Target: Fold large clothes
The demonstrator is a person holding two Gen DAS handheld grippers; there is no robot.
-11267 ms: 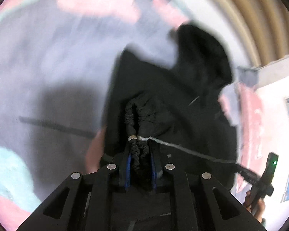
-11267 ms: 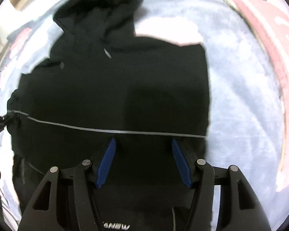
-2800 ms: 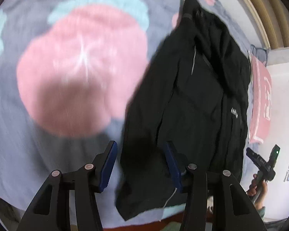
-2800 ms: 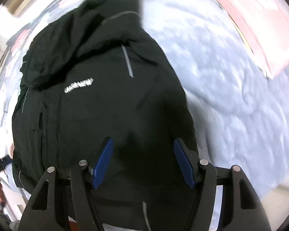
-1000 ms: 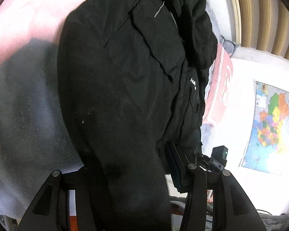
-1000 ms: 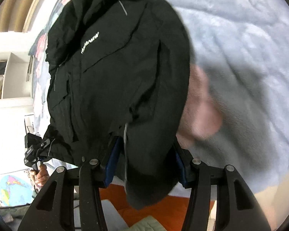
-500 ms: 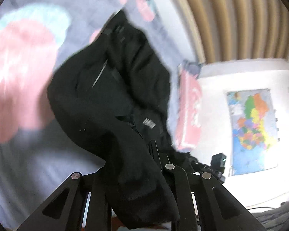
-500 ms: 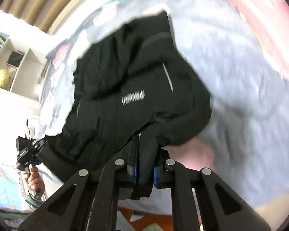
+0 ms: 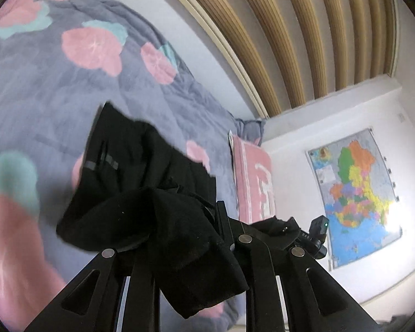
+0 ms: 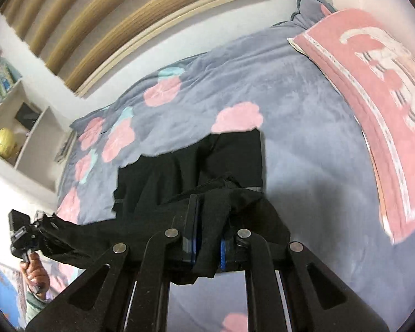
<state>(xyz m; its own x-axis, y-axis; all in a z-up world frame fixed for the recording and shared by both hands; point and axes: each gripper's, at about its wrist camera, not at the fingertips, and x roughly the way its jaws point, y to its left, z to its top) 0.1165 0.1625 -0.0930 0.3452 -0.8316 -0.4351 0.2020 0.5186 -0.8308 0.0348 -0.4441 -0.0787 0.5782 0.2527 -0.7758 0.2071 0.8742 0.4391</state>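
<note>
**Black jacket lifted at its near edge, both grippers clamped**

Black, matte fabric fills the foreground of both wrist views. The left gripper [image 9: 179, 238] is buried under a bunched fold of the black hooded jacket [image 9: 141, 182]; its fingertips are hidden, but cloth drapes over and between them and the frame sits narrow, so it reads as pinched on the garment. The right gripper [image 10: 207, 246] has its blue-padded fingers [image 10: 222, 249] drawn close on a thick wad of the same jacket [image 10: 196, 171], a tail of cloth hanging below the jaws.

Between the two tools the near hem is raised, while the far part of the jacket lies flat on the grey fleece blanket with pink and teal blobs [image 10: 304, 127]. Just beyond it, to the right, rests a pink rectangular pillow with a white pattern [image 10: 373, 83].

Risks, as I judge them: the grips hold uneven bundles, not a clean edge, so carrying the hem forward could lay a crooked, lumpy fold; the thick wad may slip out of the right jaws; dragging could shift the flat portion across the plush blanket.

Farther off stand a white shelf holding a yellow ball [image 10: 4, 139] and a coloured wall map [image 9: 357, 193]. No writing is readable; the map's labels are too small.
</note>
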